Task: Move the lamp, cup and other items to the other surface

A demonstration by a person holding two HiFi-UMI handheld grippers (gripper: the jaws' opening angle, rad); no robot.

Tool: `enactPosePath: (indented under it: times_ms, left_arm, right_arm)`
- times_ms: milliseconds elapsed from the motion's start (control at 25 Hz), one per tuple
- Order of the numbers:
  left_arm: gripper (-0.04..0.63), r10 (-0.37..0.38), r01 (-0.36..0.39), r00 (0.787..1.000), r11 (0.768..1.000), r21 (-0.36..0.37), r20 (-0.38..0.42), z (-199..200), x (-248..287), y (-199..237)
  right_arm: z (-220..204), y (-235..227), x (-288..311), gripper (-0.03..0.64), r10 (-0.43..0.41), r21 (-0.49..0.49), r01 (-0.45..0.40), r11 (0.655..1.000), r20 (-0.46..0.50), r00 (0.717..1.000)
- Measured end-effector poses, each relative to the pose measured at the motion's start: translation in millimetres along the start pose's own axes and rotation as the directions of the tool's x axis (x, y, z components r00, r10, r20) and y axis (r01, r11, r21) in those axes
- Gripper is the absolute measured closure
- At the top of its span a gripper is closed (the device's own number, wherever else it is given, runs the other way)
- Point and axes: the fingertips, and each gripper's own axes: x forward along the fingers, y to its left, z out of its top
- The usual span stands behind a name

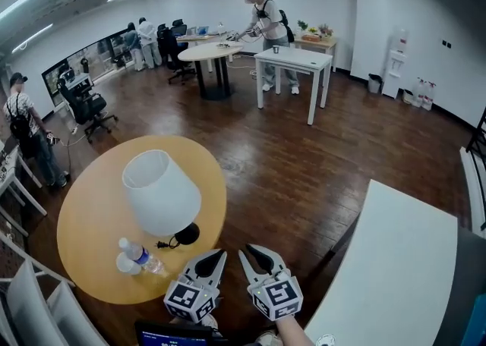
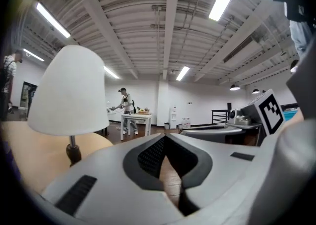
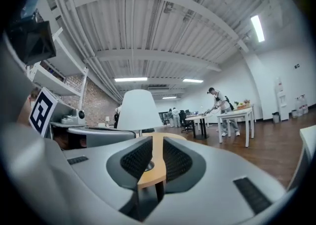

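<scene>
Left gripper [image 1: 214,255] shut, right gripper [image 1: 256,250] barely apart, both empty: I open my fingers [image 3: 131,162] wide before gripping the lamp [image 1: 162,193] by its thin stem.

The round yellow bench [image 1: 91,223] has a smooth, matt, wood-look top. The white conical lampshade [image 1: 161,193] looks matt; the small clear bottle [image 1: 144,259] is glossy plastic. The dark plank floor [image 1: 288,162] shines.

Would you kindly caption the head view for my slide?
Left gripper and right gripper near round table bearing lamp and bottle.
</scene>
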Motion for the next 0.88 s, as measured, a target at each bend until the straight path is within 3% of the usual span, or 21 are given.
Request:
enactPosePath:
  times_ms: [280, 520, 880]
  left_arm:
    - [0.588, -0.156, 0.155, 0.987, 0.988, 0.017, 0.027, 22, 27, -58]
    - [0.586, -0.304, 0.304, 0.952, 0.953, -0.015, 0.028, 35, 30, -98]
    - [0.588, -0.414, 0.415, 0.909, 0.910, -0.003, 0.044, 47, 10, -98]
  right_arm:
    - [37, -12, -71, 0.610, -0.144, -0.002, 0.145, 0.989, 0.080, 0.986]
    - [47, -16, -108, 0.617, -0.269, 0.033, 0.267, 0.963, 0.111, 0.957]
    - [61, 14, -109, 0.617, -0.343, -0.015, 0.348, 0.938, 0.132, 0.930]
